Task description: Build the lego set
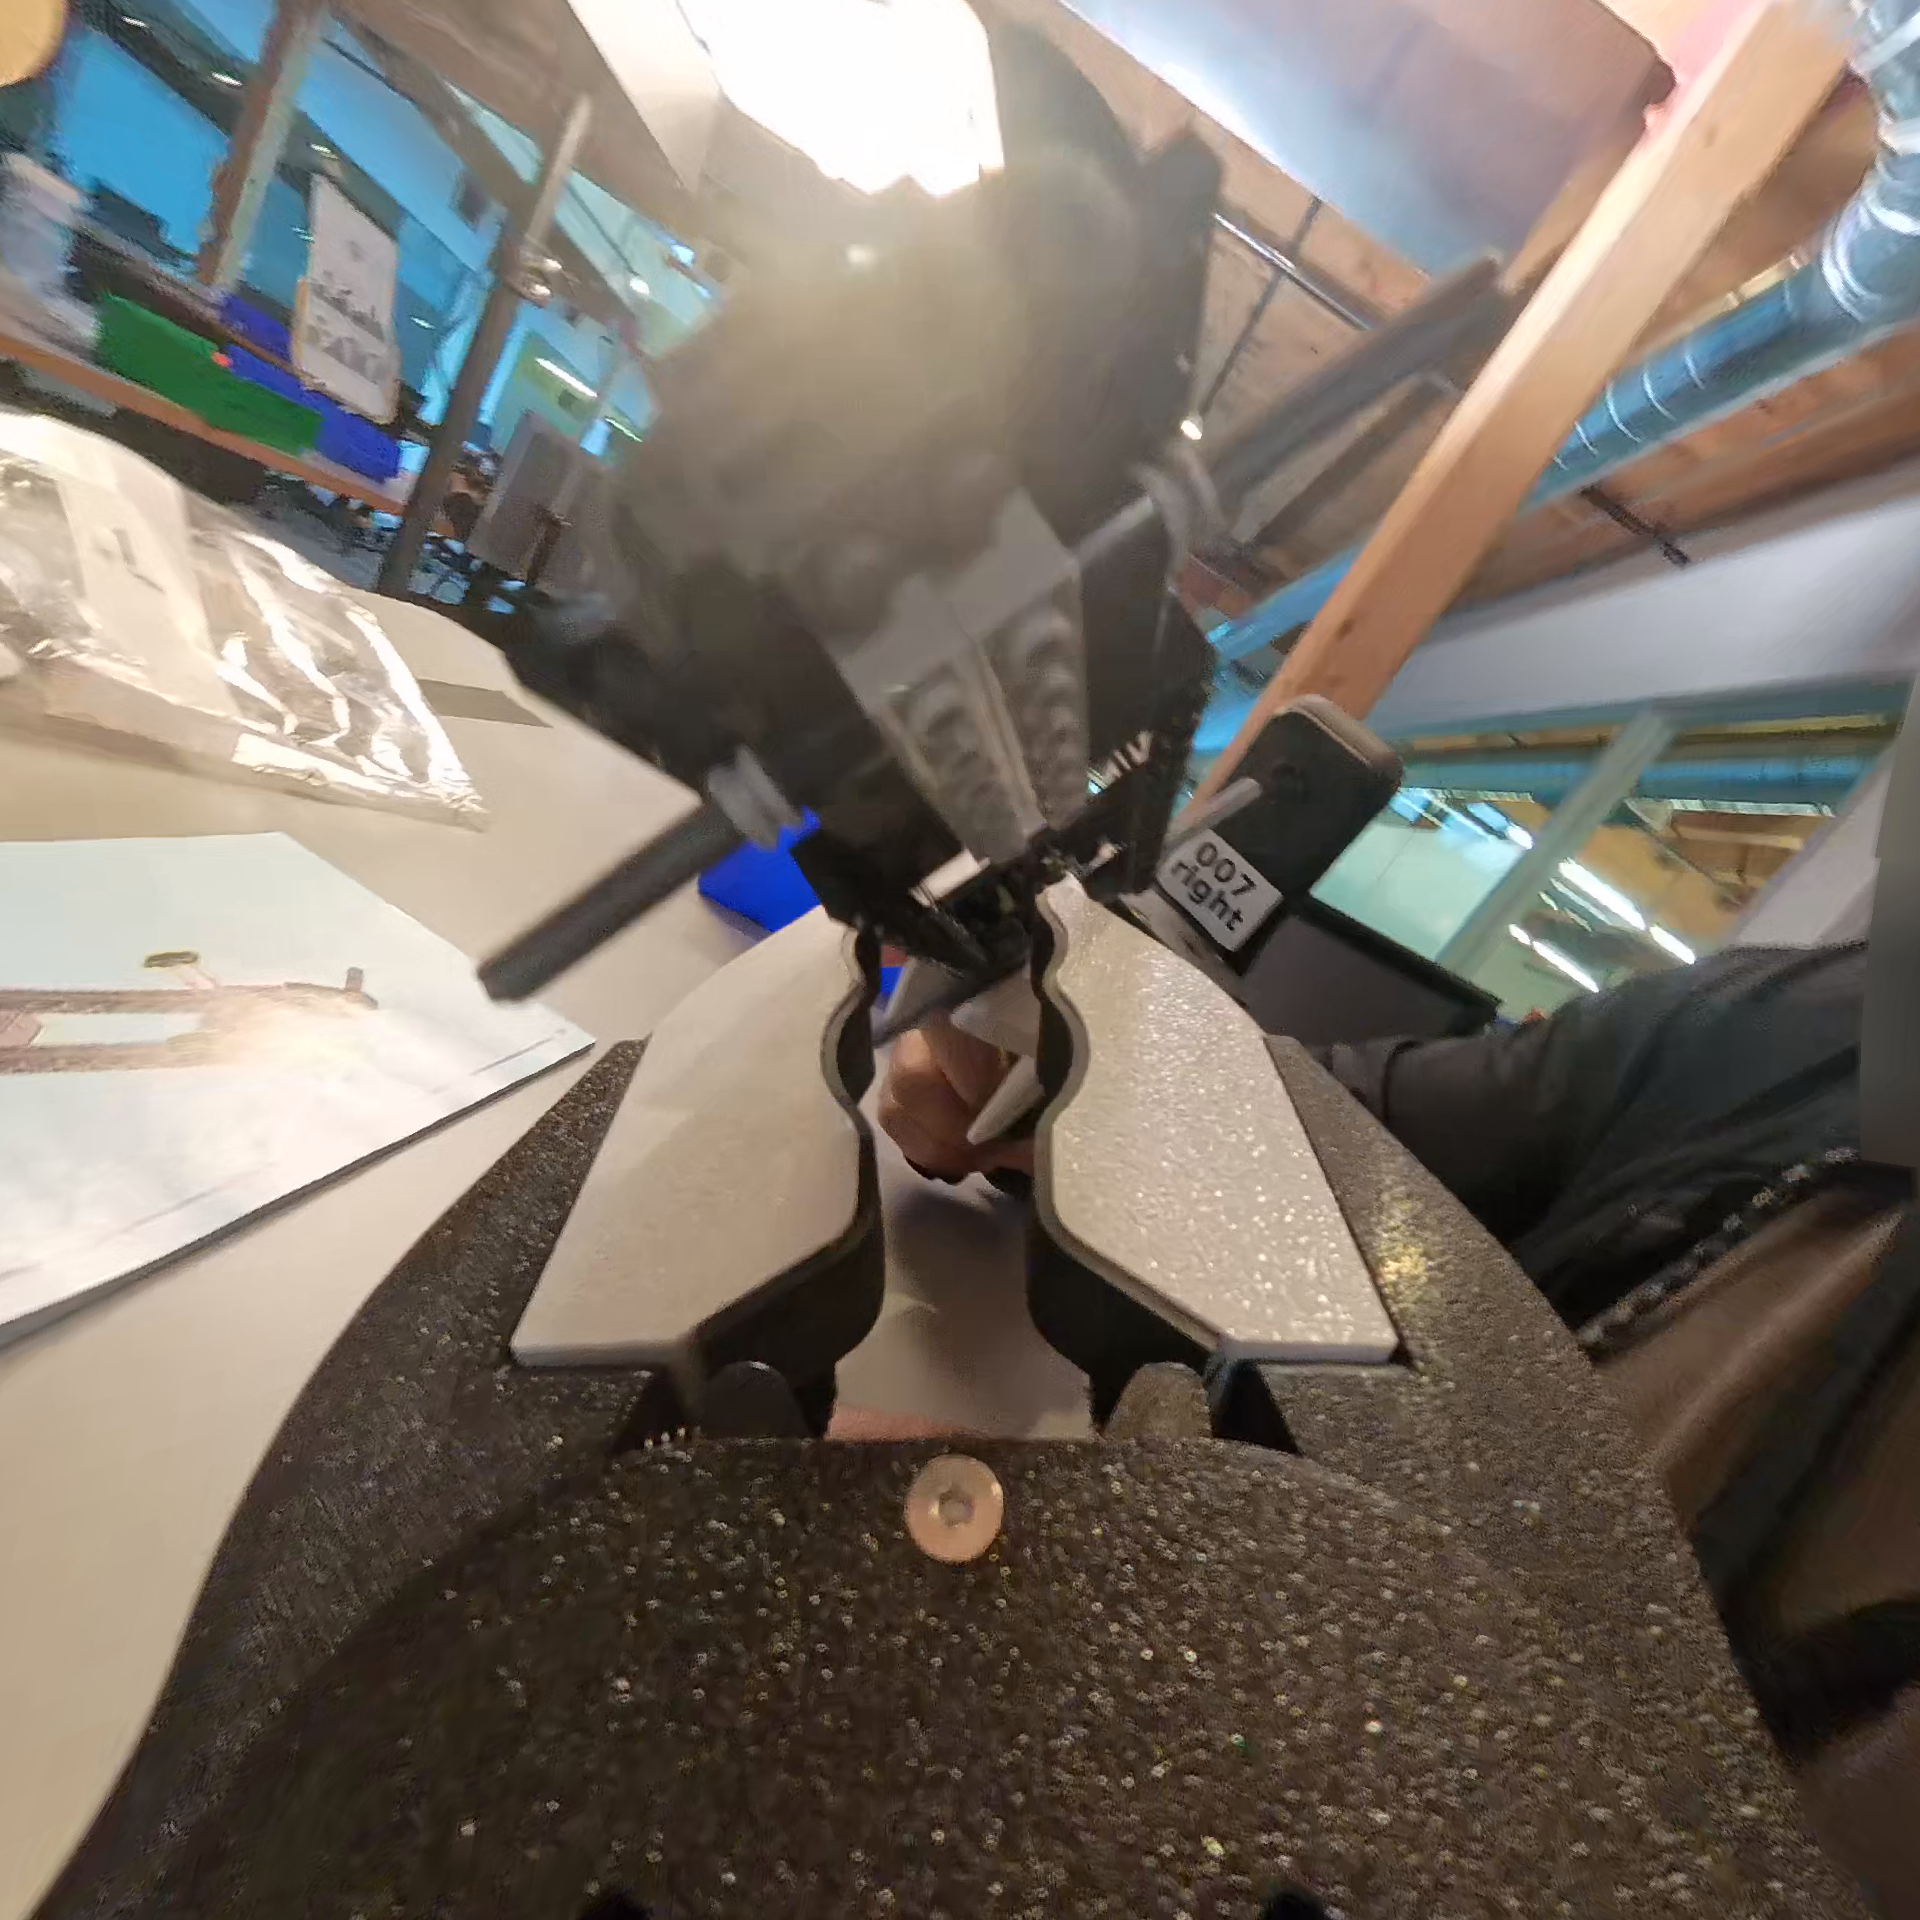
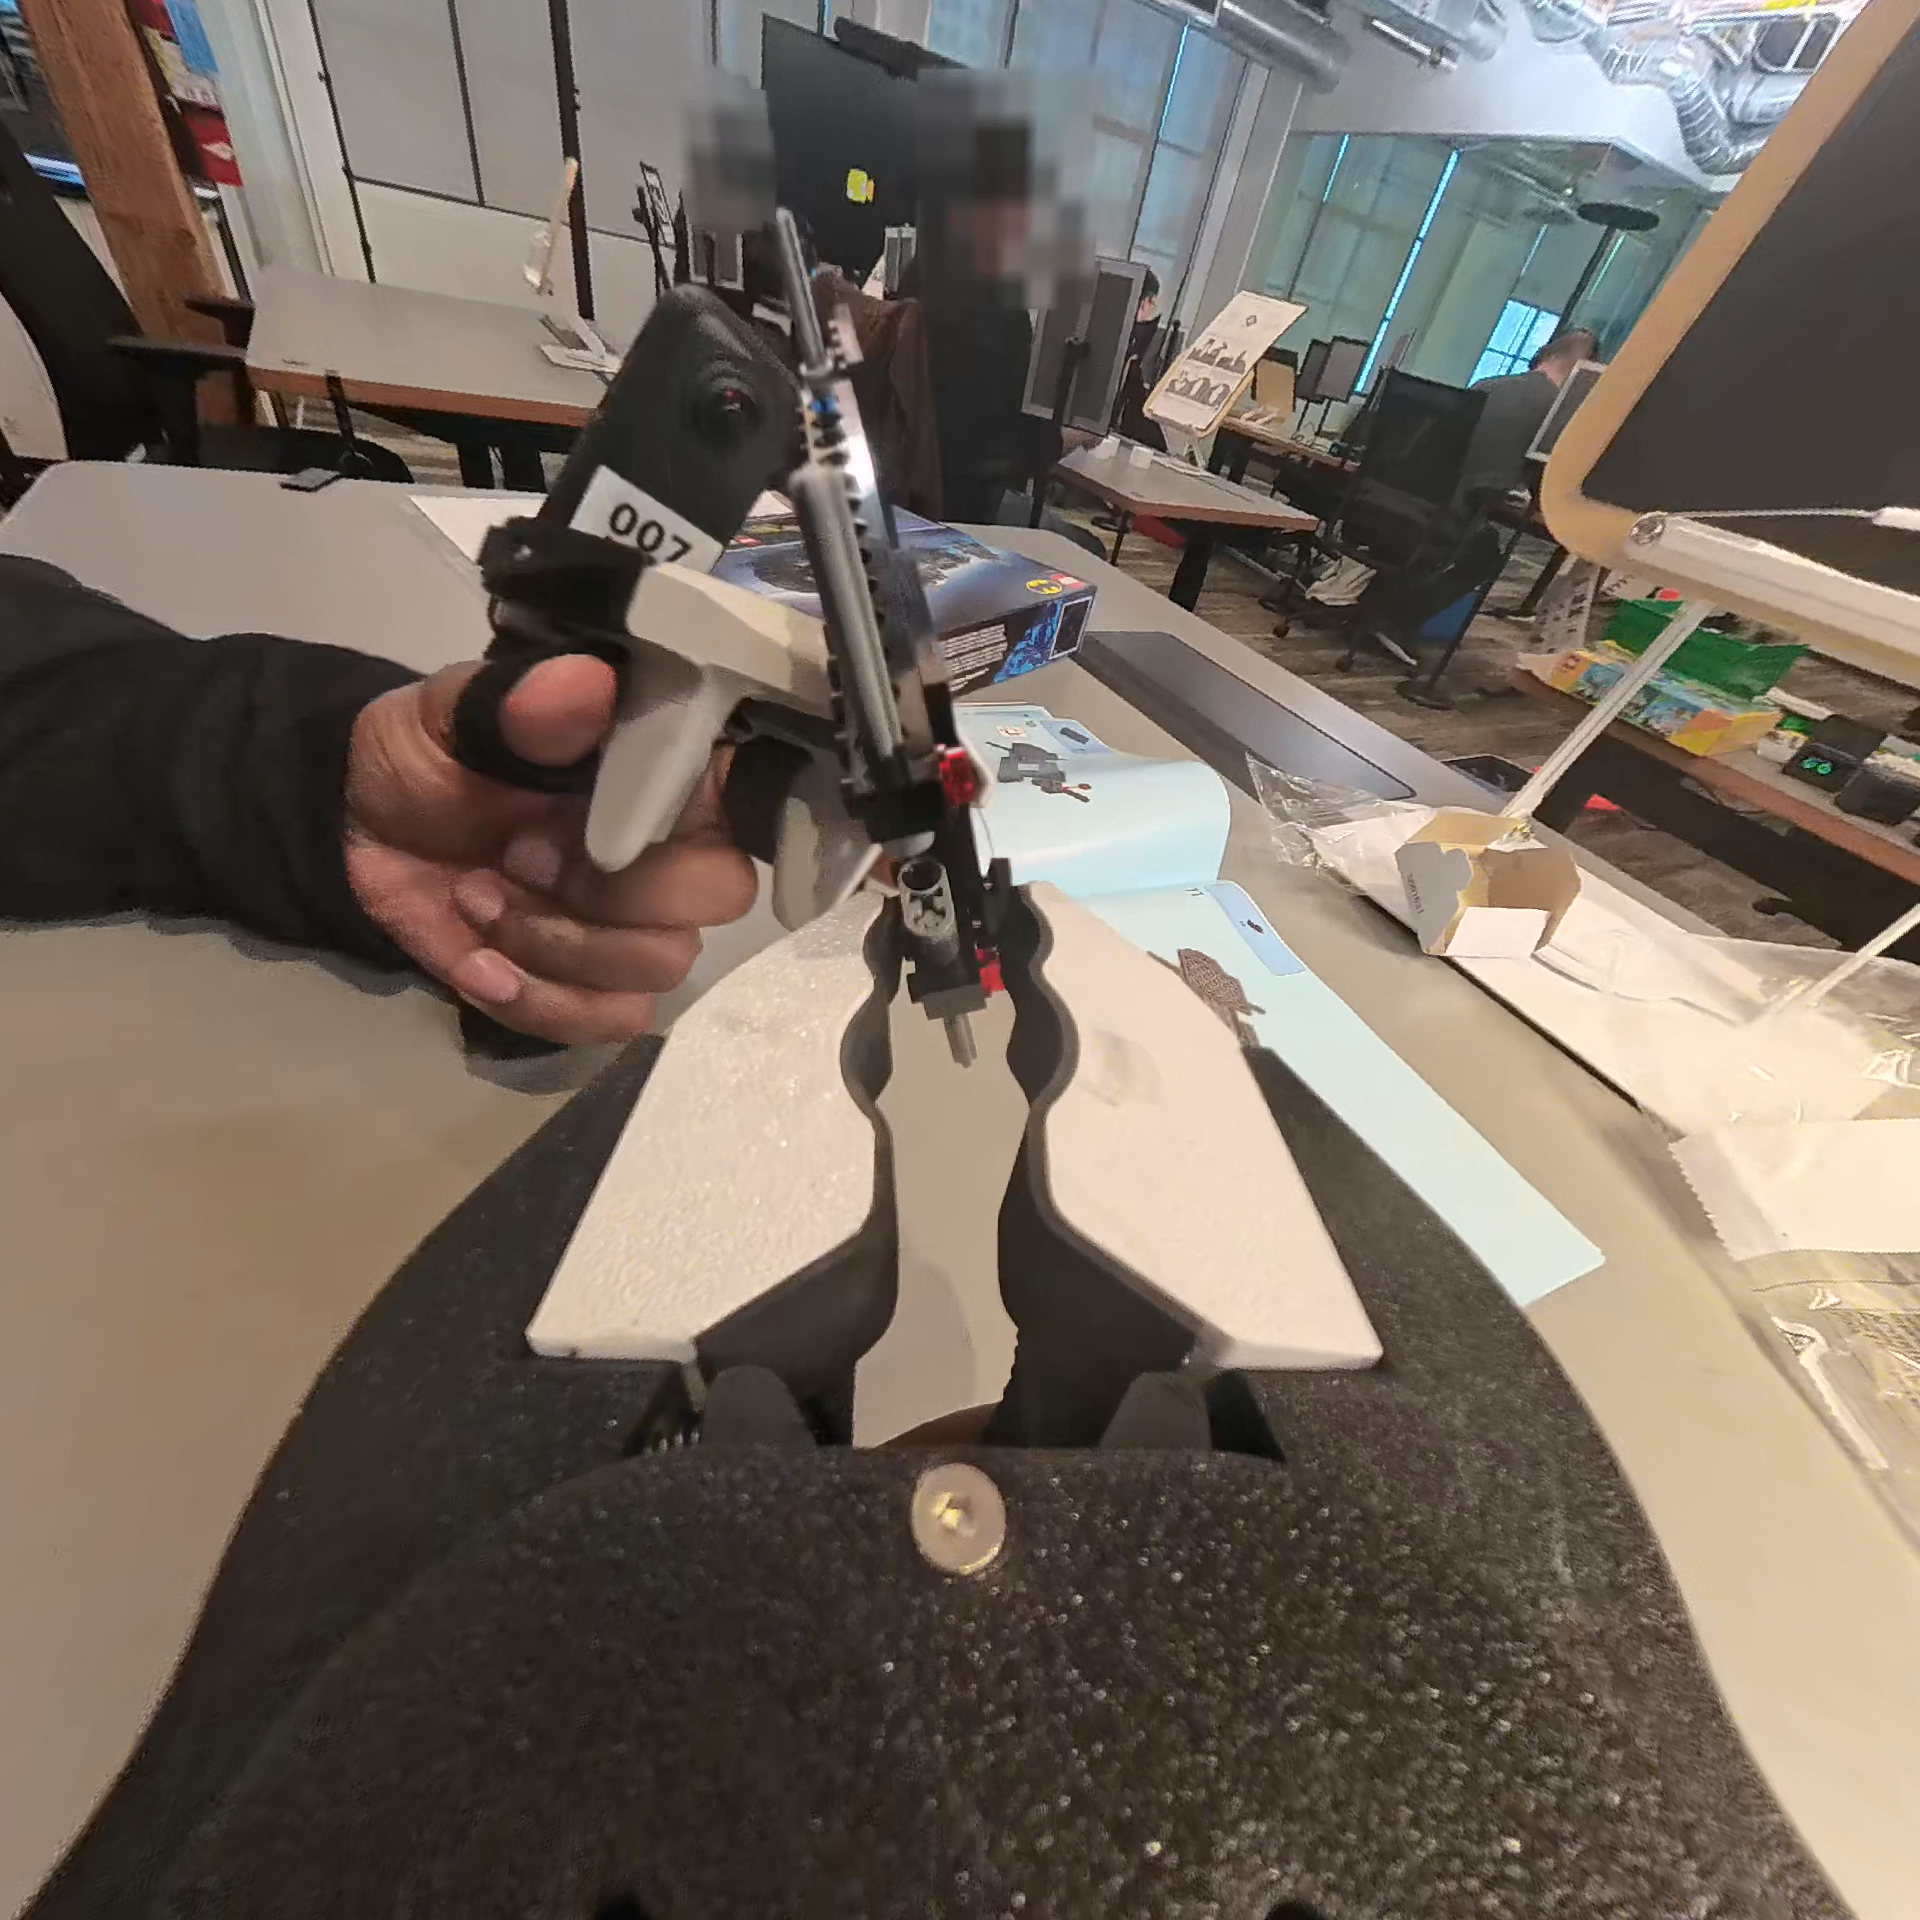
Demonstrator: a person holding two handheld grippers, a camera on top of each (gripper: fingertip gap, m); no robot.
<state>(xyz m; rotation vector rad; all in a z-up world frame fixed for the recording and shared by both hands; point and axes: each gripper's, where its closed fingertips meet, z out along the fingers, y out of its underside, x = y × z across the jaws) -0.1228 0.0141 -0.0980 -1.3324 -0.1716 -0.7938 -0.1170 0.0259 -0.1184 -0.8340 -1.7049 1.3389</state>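
Grey table [image 2: 208, 1091]: instruction booklet [image 2: 1143, 831] lies open mid-table, toy box [image 2: 997, 613] beyond it toward the far edge. Black-and-grey brick model [image 2: 883, 665] is held above the table. Right gripper [image 2: 951, 935] is clamped on its lower end; left gripper [image 1: 956, 925] grips the same model.

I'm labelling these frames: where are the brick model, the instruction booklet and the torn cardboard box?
brick model [image 2: 940, 935]: right wrist view, its lower dark end.
instruction booklet [image 2: 1132, 831]: right wrist view, curled pale-blue page.
torn cardboard box [image 2: 1486, 883]: right wrist view, brown inner flap.
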